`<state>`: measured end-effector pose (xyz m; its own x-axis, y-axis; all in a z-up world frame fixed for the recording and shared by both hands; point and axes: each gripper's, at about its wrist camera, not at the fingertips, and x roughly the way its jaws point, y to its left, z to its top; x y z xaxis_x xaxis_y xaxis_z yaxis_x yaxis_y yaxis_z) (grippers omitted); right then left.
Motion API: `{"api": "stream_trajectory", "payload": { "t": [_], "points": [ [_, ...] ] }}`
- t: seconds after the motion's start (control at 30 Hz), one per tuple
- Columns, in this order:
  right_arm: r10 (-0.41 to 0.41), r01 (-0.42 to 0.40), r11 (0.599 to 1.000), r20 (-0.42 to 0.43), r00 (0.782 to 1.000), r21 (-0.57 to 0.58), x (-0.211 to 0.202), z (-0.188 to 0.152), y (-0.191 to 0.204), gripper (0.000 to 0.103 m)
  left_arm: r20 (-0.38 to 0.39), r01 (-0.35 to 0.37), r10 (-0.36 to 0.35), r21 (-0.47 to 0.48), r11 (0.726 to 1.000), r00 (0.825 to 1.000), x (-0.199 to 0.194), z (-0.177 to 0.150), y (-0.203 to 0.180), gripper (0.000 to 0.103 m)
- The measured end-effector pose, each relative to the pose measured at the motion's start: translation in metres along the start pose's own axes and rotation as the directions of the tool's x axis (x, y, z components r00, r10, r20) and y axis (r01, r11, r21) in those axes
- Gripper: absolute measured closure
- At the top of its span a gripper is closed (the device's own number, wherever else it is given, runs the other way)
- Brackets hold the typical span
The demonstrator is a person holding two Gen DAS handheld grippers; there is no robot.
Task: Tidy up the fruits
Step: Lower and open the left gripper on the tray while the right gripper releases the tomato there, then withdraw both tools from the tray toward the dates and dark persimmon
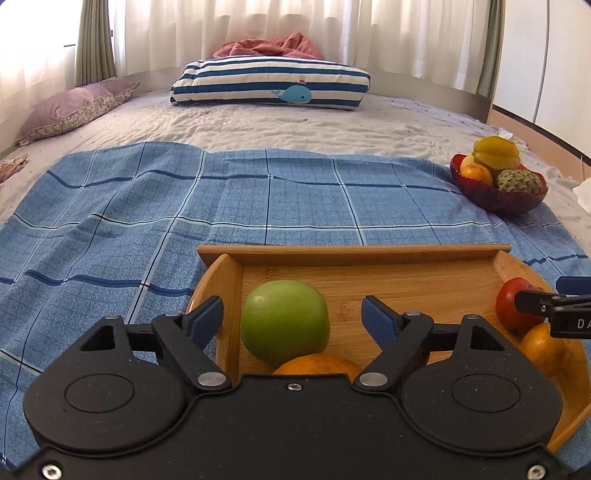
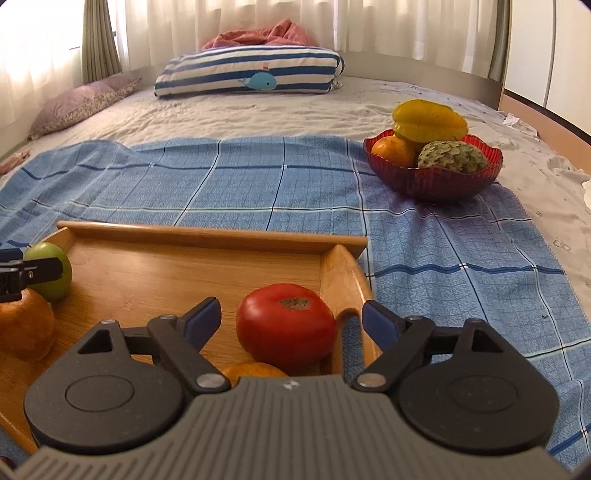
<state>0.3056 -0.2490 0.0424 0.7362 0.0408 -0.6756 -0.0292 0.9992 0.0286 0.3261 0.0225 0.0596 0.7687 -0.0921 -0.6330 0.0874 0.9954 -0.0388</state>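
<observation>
Green and round, an apple [image 1: 284, 321] sitting in the left end of a wooden tray [image 1: 351, 254], right by the tray's left wall. Between the blue fingers [image 1: 207, 317] of the left claw [image 1: 293, 319], but with a gap on each side, so not pinched. Left claw [image 2: 22, 273] spread wide. An orange [image 1: 317, 363] just in front of the apple, touching it, partly hidden by the claw's black body.

At the right end of the tray, a red tomato [image 2: 286, 326] with its brown stem spot up, close to the tray's right wall. Right claw [image 2: 291, 319] spread wide too, one finger on each side of the tomato, neither one pressing on it. Another orange [image 2: 255, 369] low down next to the tomato. A third orange thing [image 2: 24, 325] at the far left of the right view, just beside the apple; hard to tell apart from the first orange.

Under the tray, a blue checked cloth [image 1: 147, 206] spread over a bed [image 1: 295, 122].

Well apart from the tray, far to the right, a red glass bowl [image 2: 432, 184] on the edge of the cloth. Inside, a yellow starfruit [image 2: 428, 120] on top, an orange fruit [image 2: 393, 149] on the left, and a bumpy green custard apple [image 2: 452, 157] on the right.

Farther back on the bed, a blue and white striped pillow [image 1: 269, 83] with a little whale on it, a pink blanket [image 1: 269, 46] behind it, and a purple pillow [image 1: 74, 107] to the left. White curtains [image 1: 295, 22] at the back.
</observation>
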Motion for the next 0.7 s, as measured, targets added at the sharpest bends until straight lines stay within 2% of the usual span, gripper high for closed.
{"api": "stream_trajectory", "payload": {
  "t": [0.37,0.7],
  "points": [
    [0.042,-0.054,0.994,0.127,0.991,0.094,-0.044,-0.021,-0.015,0.002,0.087,0.028,-0.026,-0.020,0.999,0.996,-0.052,-0.019,0.003,0.012],
    [0.057,-0.081,0.992,0.232,0.971,0.095,-0.082,-0.060,-0.009,0.000,0.156,0.051,-0.054,0.028,0.998,0.986,-0.101,-0.048,-0.009,0.008]
  ]
}}
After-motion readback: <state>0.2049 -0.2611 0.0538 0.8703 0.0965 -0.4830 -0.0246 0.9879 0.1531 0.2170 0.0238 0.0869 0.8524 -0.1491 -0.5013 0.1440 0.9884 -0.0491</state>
